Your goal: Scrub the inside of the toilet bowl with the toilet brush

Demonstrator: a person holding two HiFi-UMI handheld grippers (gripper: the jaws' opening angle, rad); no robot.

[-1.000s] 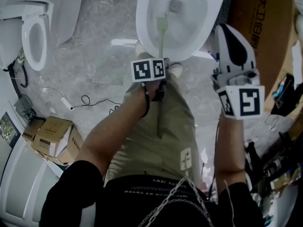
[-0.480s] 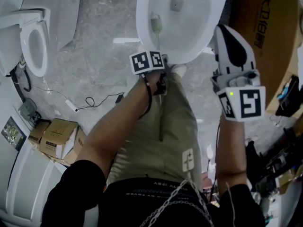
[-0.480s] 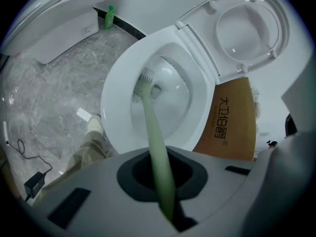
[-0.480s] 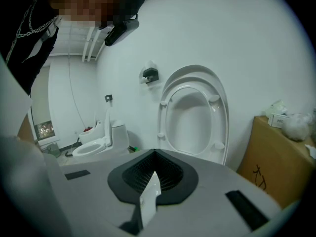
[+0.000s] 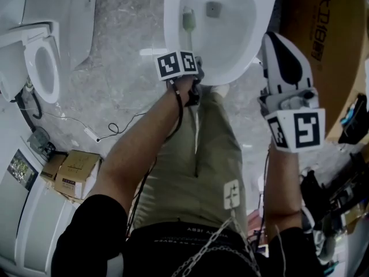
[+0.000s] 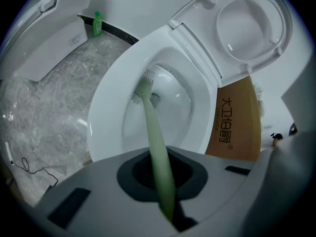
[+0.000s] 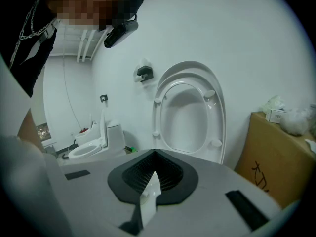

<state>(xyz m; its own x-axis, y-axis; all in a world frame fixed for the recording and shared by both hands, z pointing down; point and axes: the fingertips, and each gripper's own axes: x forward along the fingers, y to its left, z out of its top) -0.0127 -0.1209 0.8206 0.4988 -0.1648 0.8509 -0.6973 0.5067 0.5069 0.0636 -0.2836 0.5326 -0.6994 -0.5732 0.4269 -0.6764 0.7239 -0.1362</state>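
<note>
The white toilet bowl (image 5: 230,51) is at the top centre of the head view. A pale green toilet brush (image 5: 188,21) has its head against the bowl's inner left wall, and in the left gripper view the brush (image 6: 144,90) points into the bowl (image 6: 111,107). My left gripper (image 5: 195,74) is over the bowl's front rim, and its jaws (image 6: 160,169) are shut on the brush handle. My right gripper (image 5: 271,38) is held to the right of the bowl, apart from it. Its jaws (image 7: 154,169) are shut on a small white piece (image 7: 148,201).
The seat and lid (image 6: 247,28) stand raised behind the bowl. A brown cardboard box (image 5: 323,39) stands right of the toilet. A second toilet (image 5: 40,62), small cartons (image 5: 72,172) and a cable (image 5: 109,128) lie on the floor at the left. A green bottle (image 6: 98,23) stands by the wall.
My left gripper has moved forward toward the bowl, and the brush head has slid from the bowl's middle to its left inner wall and further in. The right gripper has barely moved.
</note>
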